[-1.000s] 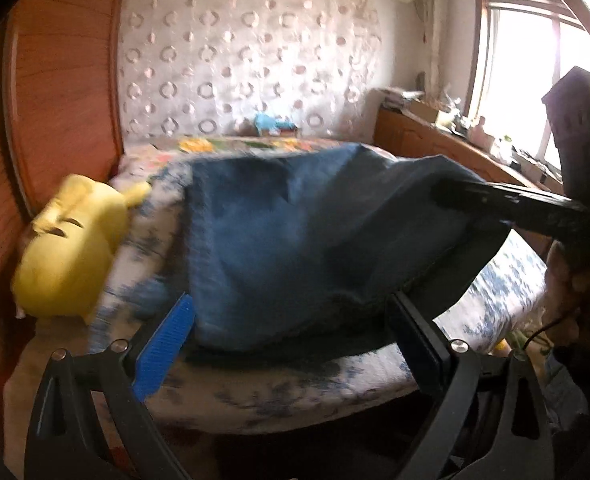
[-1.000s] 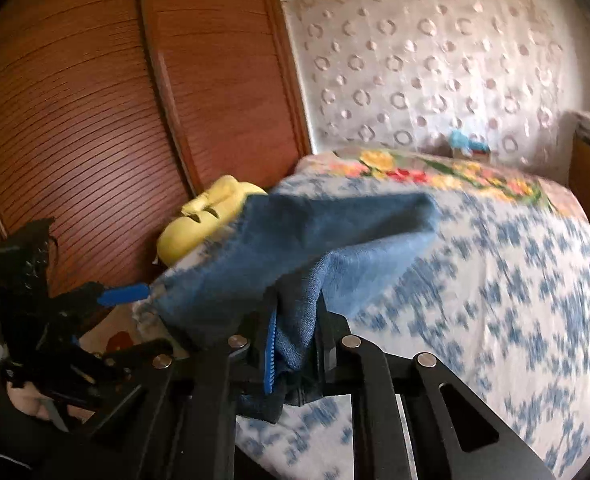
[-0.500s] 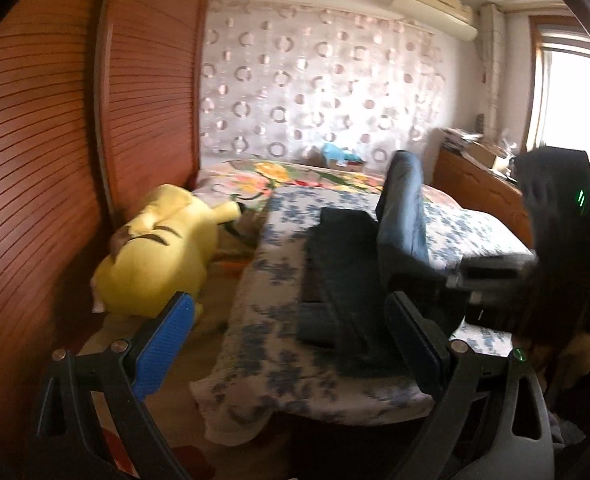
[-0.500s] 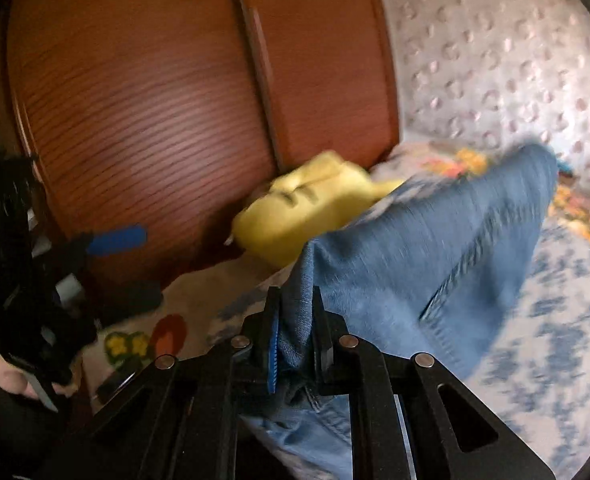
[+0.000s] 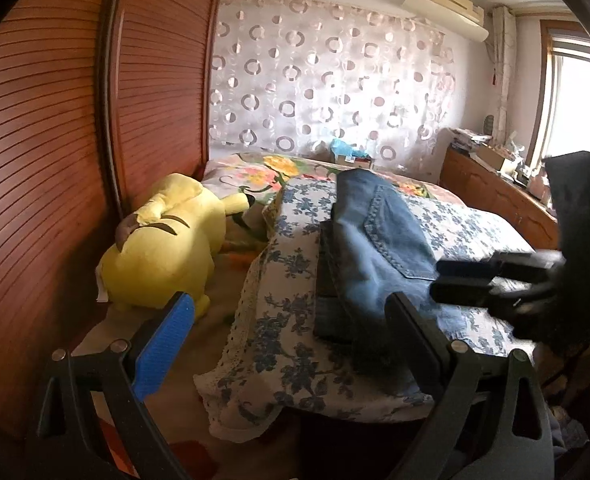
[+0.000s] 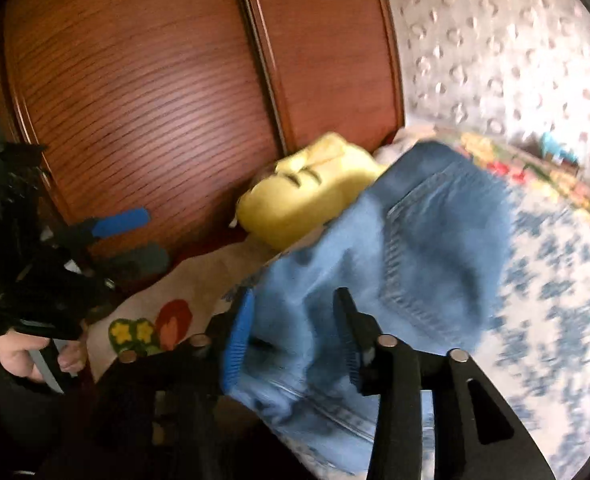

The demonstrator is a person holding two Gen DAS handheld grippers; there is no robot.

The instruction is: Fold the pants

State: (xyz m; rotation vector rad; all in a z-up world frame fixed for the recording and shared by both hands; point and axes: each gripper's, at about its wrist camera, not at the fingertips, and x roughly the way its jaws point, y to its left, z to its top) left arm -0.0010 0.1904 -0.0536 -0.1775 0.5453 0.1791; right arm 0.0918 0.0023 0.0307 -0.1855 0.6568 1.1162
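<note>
The left tool (image 5: 289,330) stood with its jaws spread wide and nothing between them, its blue pad (image 5: 163,344) off to the left over the bed's edge. Ahead of it and slightly to the right, the blue jeans (image 5: 379,248) lay folded in a long stack on the blue-flowered bedspread (image 5: 271,312), running away from the tool toward the far wall, a back pocket facing up. The right tool (image 6: 291,320) was opening its jaws; the near end of the jeans (image 6: 427,248) sat between its fingers, the blue pad on the left just beside the denim and the black finger on the right clear of it, so the cloth lay loose. In the left view the right tool (image 5: 451,280) reached in from the right, its tips over the near part of the jeans. A yellow plush toy (image 5: 163,248) lay to the left of both tools, against the wooden wardrobe (image 5: 55,140).
</note>
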